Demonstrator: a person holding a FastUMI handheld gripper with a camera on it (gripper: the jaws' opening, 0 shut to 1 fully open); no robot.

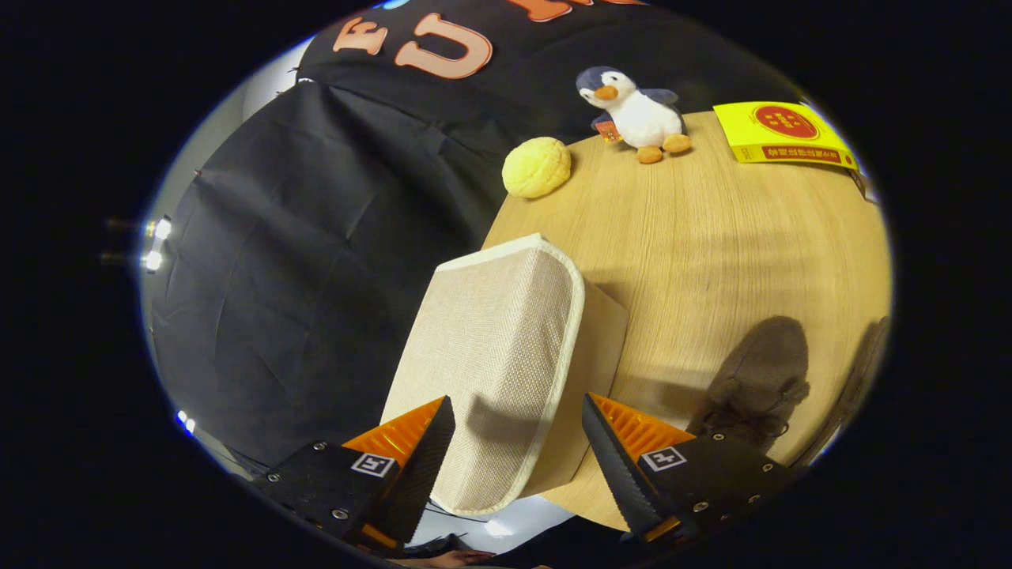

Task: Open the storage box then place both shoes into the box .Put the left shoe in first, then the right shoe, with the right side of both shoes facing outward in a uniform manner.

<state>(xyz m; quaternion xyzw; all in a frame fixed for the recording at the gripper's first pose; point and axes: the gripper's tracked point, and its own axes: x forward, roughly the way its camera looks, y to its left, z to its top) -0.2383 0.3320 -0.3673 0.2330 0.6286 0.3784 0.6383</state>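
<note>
The hand-held gripper (518,446) hangs with its fingers spread wide, one on either side of the near end of the beige fabric storage box (498,363), neither one visibly pressing on it. The box sits at the corner of the wooden counter (711,237), its lid down. Just beyond the right finger lies a dark brown shoe (759,379). Far across the counter are a yellow bun (536,167), a plush penguin (636,112) and a yellow packet (779,133).

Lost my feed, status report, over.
Gripper open, jaws astride the storage box lid edge, not pressing. Box closed. Brown shoe waits right of box. Nothing blocking.
</note>
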